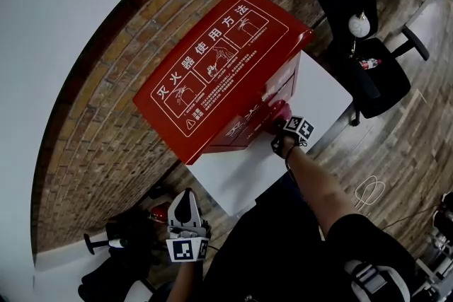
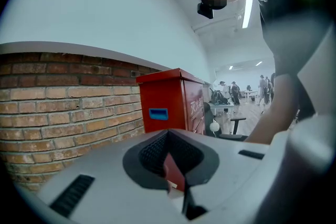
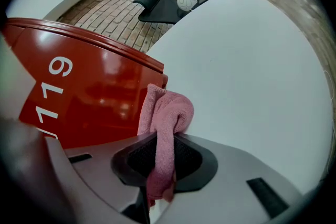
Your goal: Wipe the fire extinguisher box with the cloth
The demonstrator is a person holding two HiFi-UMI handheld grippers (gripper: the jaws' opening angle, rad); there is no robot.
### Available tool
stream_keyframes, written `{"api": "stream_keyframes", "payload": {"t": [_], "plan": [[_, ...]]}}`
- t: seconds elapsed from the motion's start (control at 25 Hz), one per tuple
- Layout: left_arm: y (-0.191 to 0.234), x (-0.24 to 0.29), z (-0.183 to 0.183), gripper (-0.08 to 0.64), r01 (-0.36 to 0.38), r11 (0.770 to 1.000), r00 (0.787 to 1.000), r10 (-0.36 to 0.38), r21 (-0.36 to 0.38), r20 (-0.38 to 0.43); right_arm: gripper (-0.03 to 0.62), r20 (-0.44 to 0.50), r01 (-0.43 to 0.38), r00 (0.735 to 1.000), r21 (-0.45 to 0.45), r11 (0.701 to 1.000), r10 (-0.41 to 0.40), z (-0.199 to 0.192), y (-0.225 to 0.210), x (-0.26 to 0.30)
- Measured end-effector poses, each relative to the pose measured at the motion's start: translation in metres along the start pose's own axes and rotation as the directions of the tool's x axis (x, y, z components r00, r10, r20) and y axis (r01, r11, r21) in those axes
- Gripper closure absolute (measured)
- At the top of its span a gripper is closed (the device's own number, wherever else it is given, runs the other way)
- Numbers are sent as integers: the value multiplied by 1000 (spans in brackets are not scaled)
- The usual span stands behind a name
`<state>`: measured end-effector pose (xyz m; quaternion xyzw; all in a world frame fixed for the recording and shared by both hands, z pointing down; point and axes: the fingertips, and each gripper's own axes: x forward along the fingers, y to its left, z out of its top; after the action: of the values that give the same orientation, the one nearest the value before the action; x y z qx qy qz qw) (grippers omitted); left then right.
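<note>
Right gripper (image 3: 160,150) pinching a pink cloth (image 3: 166,112): jaws pressed together on the middle of it, a loose bunch sticking out past the tips, a short tail hanging below. Cloth sits at the front face of the red box (image 3: 89,94), near the white "119" print and close under the lid edge. Looks to be touching the red surface, but contact can't be confirmed from the right gripper view.

Left gripper (image 1: 185,204) low and well apart from the box, off to its side near the brick wall (image 1: 106,138). Jaws together, no cloth in them. A red sliver shows in the notch; can't identify it.

Box stands against the wall, with a white panel (image 1: 241,177) just in front of it and a sloped lid (image 1: 219,56) carrying printed instructions.

Handling, as judged:
- Cloth soft and light and folds on itself. Current pinch in the middle leaves a decent pad forward for wiping.
- Box looks like rigid painted metal, glossy, likely slick under the cloth. Heavy enough not to shift under wiping pressure.
- Lid may be hinged, so downward pressure on it is probably safer than pushing up at its edge.
- Most of the box seems not yet covered.
</note>
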<state>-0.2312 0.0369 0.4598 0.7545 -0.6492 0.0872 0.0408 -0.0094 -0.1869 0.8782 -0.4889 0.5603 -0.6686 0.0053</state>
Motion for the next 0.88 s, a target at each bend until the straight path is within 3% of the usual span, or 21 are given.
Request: {"api": "stream_keyframes", "payload": {"t": [0.32,0.52,0.88], "plan": [[2,-2,-3,512,2,1000,1000,-2,-6,-5,515,-2,-31,1000,4,1000,31,-1,3,-1],[6,-4,-11,512,-10,1000,999,10,-7,-50,515,-2,-71,998,1,998,71,-3,9,-7],[4,0,-7,512,6,1000,1000,-7,-8,-14,515,1,-105,994,-13,994,105,-2,20,-17]]}}
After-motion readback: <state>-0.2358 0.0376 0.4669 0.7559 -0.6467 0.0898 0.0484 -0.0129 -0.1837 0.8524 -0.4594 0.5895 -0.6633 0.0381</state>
